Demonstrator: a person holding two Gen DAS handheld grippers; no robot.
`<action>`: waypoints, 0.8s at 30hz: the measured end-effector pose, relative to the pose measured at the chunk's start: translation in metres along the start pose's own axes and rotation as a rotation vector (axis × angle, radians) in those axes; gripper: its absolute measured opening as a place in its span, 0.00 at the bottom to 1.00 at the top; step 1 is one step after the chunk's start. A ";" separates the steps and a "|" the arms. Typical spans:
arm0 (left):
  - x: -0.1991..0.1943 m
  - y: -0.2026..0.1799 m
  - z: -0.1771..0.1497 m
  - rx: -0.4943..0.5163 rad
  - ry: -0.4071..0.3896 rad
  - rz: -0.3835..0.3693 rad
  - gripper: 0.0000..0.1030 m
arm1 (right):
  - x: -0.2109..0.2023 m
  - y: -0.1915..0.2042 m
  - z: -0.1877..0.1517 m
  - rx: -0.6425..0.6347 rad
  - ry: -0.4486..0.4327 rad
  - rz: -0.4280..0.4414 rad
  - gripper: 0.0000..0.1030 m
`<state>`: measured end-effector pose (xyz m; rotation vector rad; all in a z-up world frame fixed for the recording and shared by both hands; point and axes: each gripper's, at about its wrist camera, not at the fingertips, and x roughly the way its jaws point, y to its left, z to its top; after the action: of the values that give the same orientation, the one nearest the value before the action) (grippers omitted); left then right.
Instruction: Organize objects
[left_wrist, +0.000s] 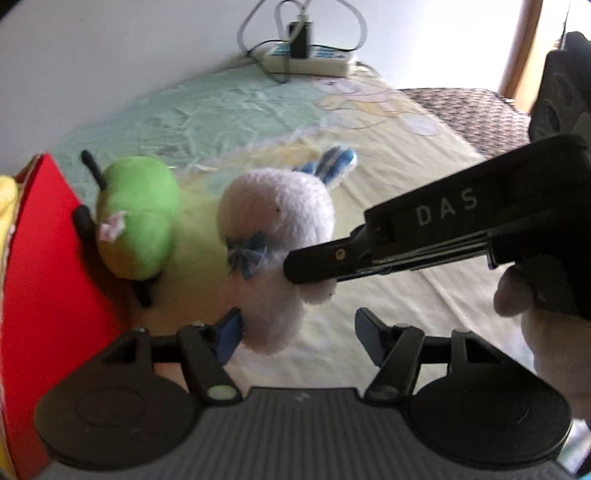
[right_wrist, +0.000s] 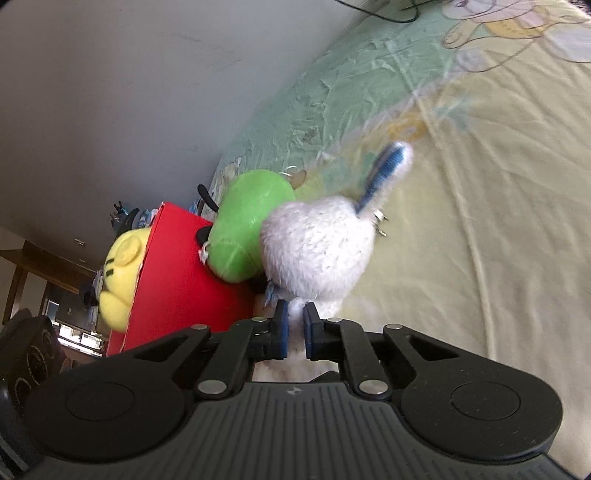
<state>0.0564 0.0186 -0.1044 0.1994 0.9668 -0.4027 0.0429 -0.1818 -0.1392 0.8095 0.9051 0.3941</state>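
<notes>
Fluff alone sits pinched in the right tool (right_wrist: 295, 328), clamped on the white plush rabbit (right_wrist: 317, 243) lying on the bed (right_wrist: 480, 258) beside the red box (right_wrist: 177, 280), left tool (left_wrist: 297, 332) half-open beside it, so lifting may slip free.

A plain white wall (left_wrist: 129, 55) backs the bed's cartoon-printed sheet (left_wrist: 229, 110), daylight entering right.
</notes>
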 end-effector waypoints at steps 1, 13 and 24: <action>-0.004 -0.005 -0.002 0.008 -0.002 -0.024 0.65 | -0.008 -0.001 -0.004 0.002 -0.001 -0.007 0.09; -0.025 -0.057 -0.031 0.140 0.012 -0.182 0.65 | -0.066 -0.020 -0.052 0.071 -0.034 -0.084 0.09; -0.036 -0.076 -0.026 0.189 -0.048 -0.217 0.77 | -0.093 -0.039 -0.070 0.148 -0.106 -0.149 0.17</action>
<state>-0.0134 -0.0329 -0.0876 0.2554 0.9061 -0.6961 -0.0684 -0.2322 -0.1439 0.8839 0.8967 0.1538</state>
